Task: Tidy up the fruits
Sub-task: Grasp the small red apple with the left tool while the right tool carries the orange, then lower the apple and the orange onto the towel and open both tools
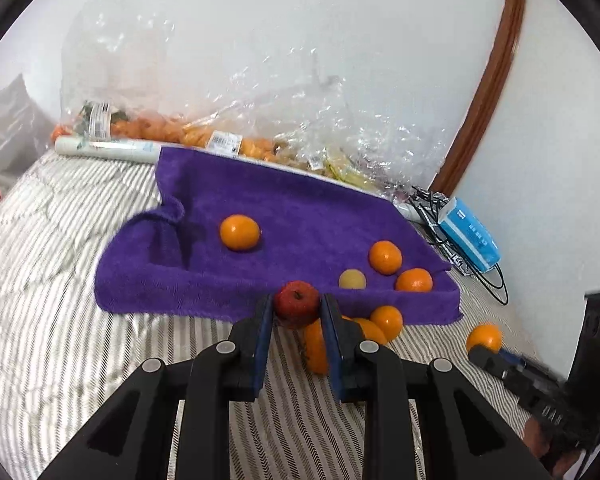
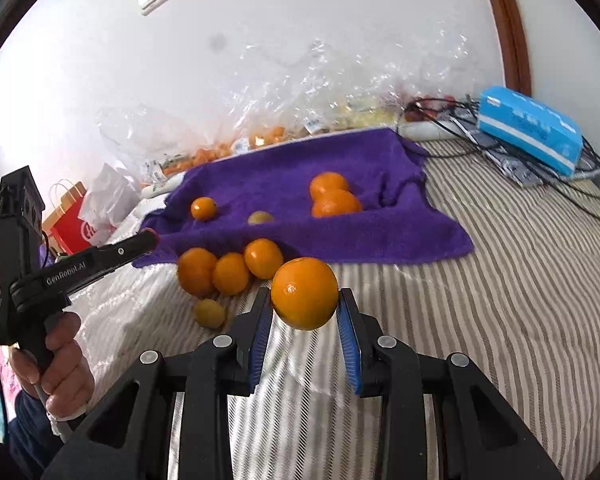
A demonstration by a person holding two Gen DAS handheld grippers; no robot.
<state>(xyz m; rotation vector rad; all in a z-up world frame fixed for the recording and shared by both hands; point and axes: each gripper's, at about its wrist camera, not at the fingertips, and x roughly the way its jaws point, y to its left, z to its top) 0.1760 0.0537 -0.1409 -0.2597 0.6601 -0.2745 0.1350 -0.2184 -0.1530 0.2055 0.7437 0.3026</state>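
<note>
My left gripper (image 1: 296, 305) is shut on a small red apple (image 1: 297, 303), held above the striped bedding just in front of the purple towel (image 1: 260, 200). On the towel lie three oranges (image 1: 239, 232) and a small yellowish fruit (image 1: 352, 279). Several oranges (image 1: 386, 320) lie at the towel's near edge. My right gripper (image 2: 305, 294) is shut on an orange (image 2: 304, 293), lifted above the bedding. In the right wrist view the left gripper (image 2: 150, 236) shows from the side at the left, its tip red, with a hand (image 2: 66, 364) on its handle.
Clear plastic bags of oranges (image 1: 172, 128) line the wall behind the towel. A blue tissue pack (image 2: 530, 128) and black cables (image 2: 540, 168) sit at the right. A small yellow-green fruit (image 2: 209, 313) lies on the bedding. A red paper bag (image 2: 70, 224) stands at the left.
</note>
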